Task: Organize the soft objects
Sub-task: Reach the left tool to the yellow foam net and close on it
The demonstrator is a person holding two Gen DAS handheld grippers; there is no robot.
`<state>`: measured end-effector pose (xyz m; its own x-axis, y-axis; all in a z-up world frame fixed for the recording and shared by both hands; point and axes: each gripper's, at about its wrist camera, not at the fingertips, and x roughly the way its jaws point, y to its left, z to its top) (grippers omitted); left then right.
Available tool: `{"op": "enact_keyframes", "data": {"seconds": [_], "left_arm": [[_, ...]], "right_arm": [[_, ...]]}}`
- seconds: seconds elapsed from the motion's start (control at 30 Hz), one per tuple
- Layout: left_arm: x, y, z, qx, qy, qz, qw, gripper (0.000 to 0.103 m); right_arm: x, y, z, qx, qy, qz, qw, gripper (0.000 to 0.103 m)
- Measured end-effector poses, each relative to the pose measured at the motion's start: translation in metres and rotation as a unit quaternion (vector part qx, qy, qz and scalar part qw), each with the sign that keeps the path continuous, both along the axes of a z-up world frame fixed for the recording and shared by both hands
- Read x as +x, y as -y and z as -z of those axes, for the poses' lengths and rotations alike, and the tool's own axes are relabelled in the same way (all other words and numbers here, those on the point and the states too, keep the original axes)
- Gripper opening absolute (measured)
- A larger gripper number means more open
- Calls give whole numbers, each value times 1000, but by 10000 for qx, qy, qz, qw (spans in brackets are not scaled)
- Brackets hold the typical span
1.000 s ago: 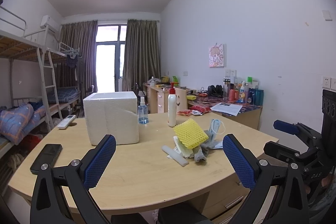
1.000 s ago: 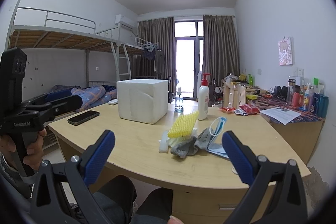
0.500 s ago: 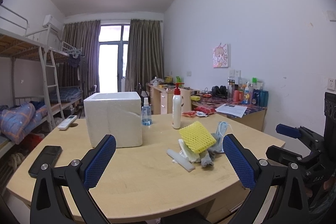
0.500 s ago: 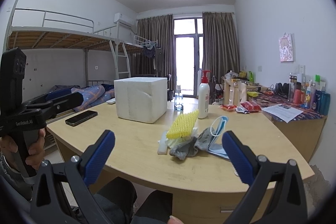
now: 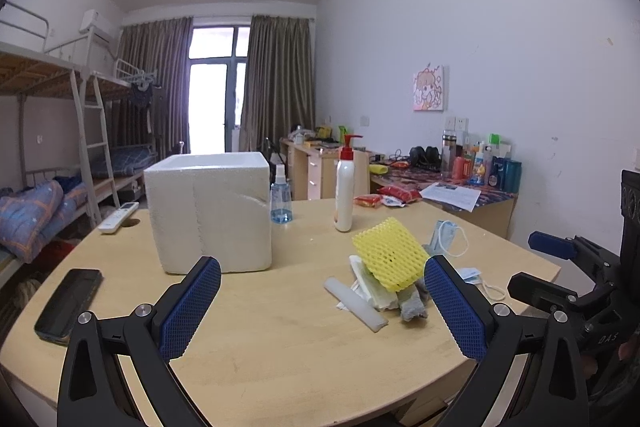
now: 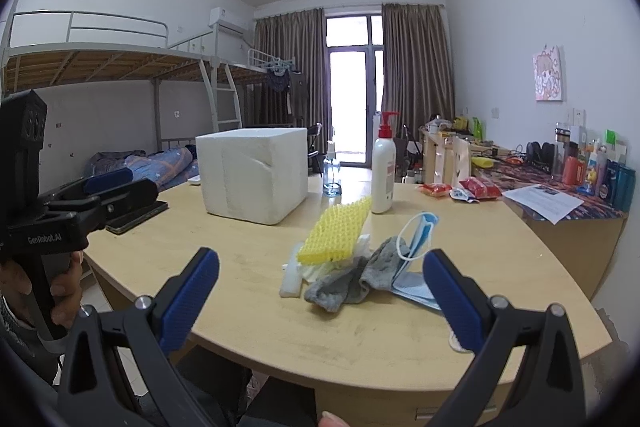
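Note:
A pile of soft things lies on the wooden table (image 5: 280, 339): a yellow foam net (image 5: 390, 259) (image 6: 336, 233) on top, white foam pieces (image 5: 356, 303), a grey sock (image 6: 352, 279) and blue face masks (image 6: 416, 239) (image 5: 446, 235). A white foam box (image 5: 208, 211) (image 6: 254, 173) stands open-topped to the pile's left. My left gripper (image 5: 320, 307) is open and empty, above the table's near part, short of the pile. My right gripper (image 6: 320, 301) is open and empty, at the near edge facing the pile.
A white pump bottle (image 5: 345, 183) and a small blue spray bottle (image 5: 280, 199) stand behind the pile. A black phone (image 5: 68, 301) and a white remote (image 5: 118, 217) lie at the left. A cluttered desk (image 5: 452, 187) stands behind on the right, bunk beds on the left.
Both grippers have moved forward toward the table; the pile and box look larger. Both stay open and empty. Nothing on the table has moved.

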<state>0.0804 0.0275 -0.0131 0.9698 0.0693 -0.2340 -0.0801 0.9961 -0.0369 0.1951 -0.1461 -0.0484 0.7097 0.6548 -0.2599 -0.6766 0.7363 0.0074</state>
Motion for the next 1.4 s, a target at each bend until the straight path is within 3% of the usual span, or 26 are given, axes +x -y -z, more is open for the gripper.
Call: {"op": "enact_keyframes", "data": {"seconds": [0.67, 1.4], "left_arm": [[81, 17, 16, -8, -663, 531, 9964, 102], [166, 47, 32, -286, -1521, 1068, 9822, 102]], "right_arm": [[59, 10, 13, -2, -515, 392, 9979, 103], [103, 25, 28, 40, -842, 788, 9933, 103]]}}
